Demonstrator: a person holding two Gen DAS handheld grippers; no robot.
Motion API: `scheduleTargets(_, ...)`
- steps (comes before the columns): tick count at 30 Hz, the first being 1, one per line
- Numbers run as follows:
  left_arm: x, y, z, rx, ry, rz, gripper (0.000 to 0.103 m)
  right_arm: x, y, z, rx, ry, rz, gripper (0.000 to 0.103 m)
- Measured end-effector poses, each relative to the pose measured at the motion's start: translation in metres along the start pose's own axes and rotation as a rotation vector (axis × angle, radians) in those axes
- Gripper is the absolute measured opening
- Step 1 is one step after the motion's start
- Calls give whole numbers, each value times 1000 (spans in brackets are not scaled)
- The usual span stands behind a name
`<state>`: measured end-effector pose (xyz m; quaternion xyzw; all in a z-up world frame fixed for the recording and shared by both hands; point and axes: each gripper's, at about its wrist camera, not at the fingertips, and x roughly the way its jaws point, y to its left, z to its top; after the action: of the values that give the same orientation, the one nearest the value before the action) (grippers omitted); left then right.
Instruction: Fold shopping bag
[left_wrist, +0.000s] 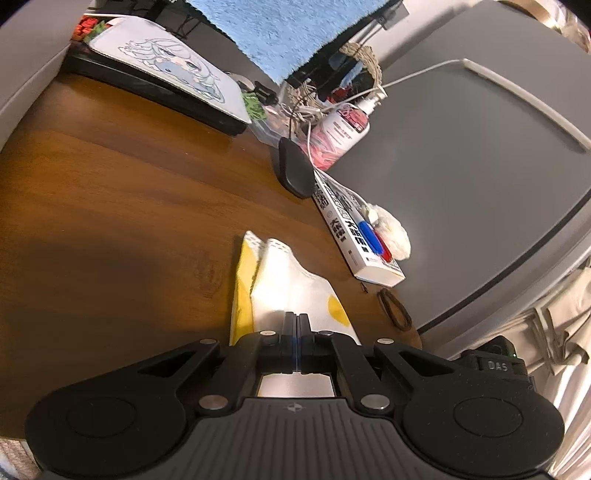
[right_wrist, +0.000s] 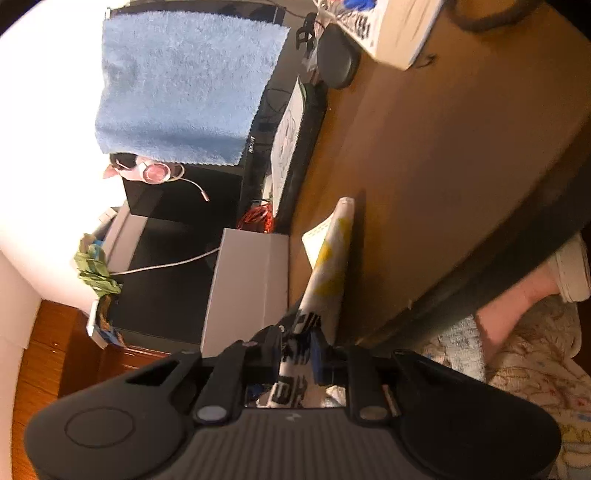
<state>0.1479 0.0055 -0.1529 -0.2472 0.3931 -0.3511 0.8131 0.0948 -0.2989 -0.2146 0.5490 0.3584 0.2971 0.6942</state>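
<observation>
The shopping bag (left_wrist: 284, 284) is white with yellow patches, folded into a long narrow strip on the brown wooden table (left_wrist: 129, 192). My left gripper (left_wrist: 296, 321) rests over the bag's near end, its jaws pressed together; whether bag material is pinched between them is hidden. In the right wrist view the bag (right_wrist: 332, 258) runs away from me, raised off the table (right_wrist: 443, 166) at the near end. My right gripper (right_wrist: 301, 325) is shut on that end, where black-and-white print shows between the fingers.
A book (left_wrist: 354, 236) with blue and red markers, a black mouse (left_wrist: 293, 166), a lotion bottle (left_wrist: 343, 129) and cables line the table's right side. A printed mouse pad (left_wrist: 166, 70) lies far left. A blue towel (right_wrist: 184, 85) hangs over a monitor. A hair tie (left_wrist: 395, 308) lies near the edge.
</observation>
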Motion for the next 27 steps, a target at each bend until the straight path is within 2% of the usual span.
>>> scheduleTargets(5, 0, 4, -1, -18, 3, -20, 3, 11, 1, 2, 12, 9, -66, 17)
scheduleTargets(10, -1, 4, -1, -21, -1, -22, 3, 15, -1, 3, 28, -16, -71, 18)
scheduleTargets(11, -1, 4, -1, -20, -4, -23, 3, 16, 0, 2, 19, -20, -76, 17)
scheduleTargets(12, -2, 4, -1, -17, -8, -25, 3, 17, 2, 1, -4, -21, -90, 10)
scheduleTargets(13, -2, 5, -1, -17, -14, -29, 3, 17, 3, 0, -27, -23, -103, 7)
scheduleTargets(17, -10, -2, -1, -16, -38, -46, 4, 13, 3, -2, -36, -31, -108, 6)
scheduleTargets(21, -25, -18, 5, 33, -84, -7, 5, -1, 14, -4, -107, -65, -115, 6)
scheduleTargets(22, -30, -21, 7, 40, -102, 6, 9, -6, 18, -5, -128, -75, -111, 6)
scheduleTargets(23, -35, -24, 8, 50, -117, 7, 18, -11, 22, -4, -148, -82, -100, 6)
scheduleTargets(24, -39, -28, 9, 63, -131, 0, 35, -17, 25, -4, -167, -90, -89, 6)
scheduleTargets(25, -42, -31, 10, 76, -145, -8, 42, -23, 29, -3, -186, -97, -78, 6)
scheduleTargets(26, -46, -34, 11, 88, -159, -15, 54, -29, 33, -3, -206, -104, -66, 6)
scheduleTargets(27, -50, -37, 11, 103, -168, -33, 58, -34, 36, -2, -220, -103, -47, 6)
